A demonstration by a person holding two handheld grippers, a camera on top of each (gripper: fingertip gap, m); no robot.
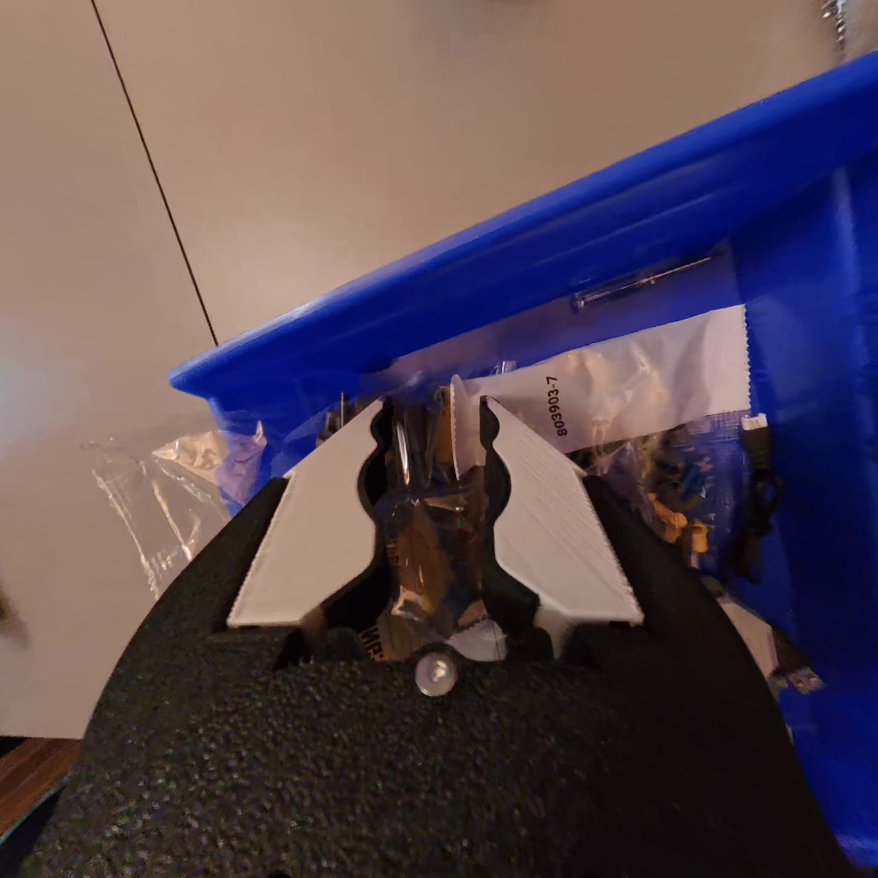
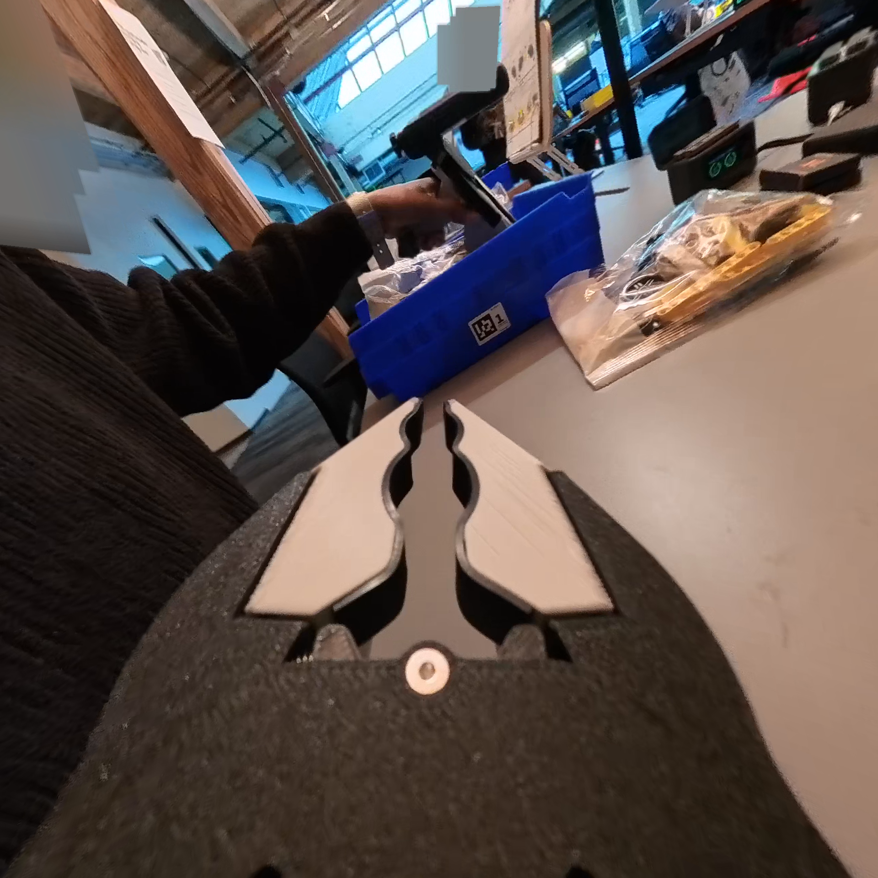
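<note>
Blue plastic fills the left wrist view: the left gripper (image 1: pixel 434 404) dips into a blue bin (image 1: pixel 522 266), its fingers pinching a clear crinkly bag (image 1: pixel 427 537) with brown and gold bits inside. A white packet (image 1: pixel 617 394) lies just past its right finger. The right gripper (image 2: pixel 432 408) hangs over the grey table (image 2: pixel 712 475), fingers slightly apart, holding nothing. Far ahead sits a bag of yellow parts (image 2: pixel 689 271).

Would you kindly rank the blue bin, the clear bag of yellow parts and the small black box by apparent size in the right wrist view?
1. Blue bin, largest.
2. Clear bag of yellow parts, a bit smaller, though nearer the camera.
3. Small black box, smallest, but farthest away, so true size is unsure.
</note>
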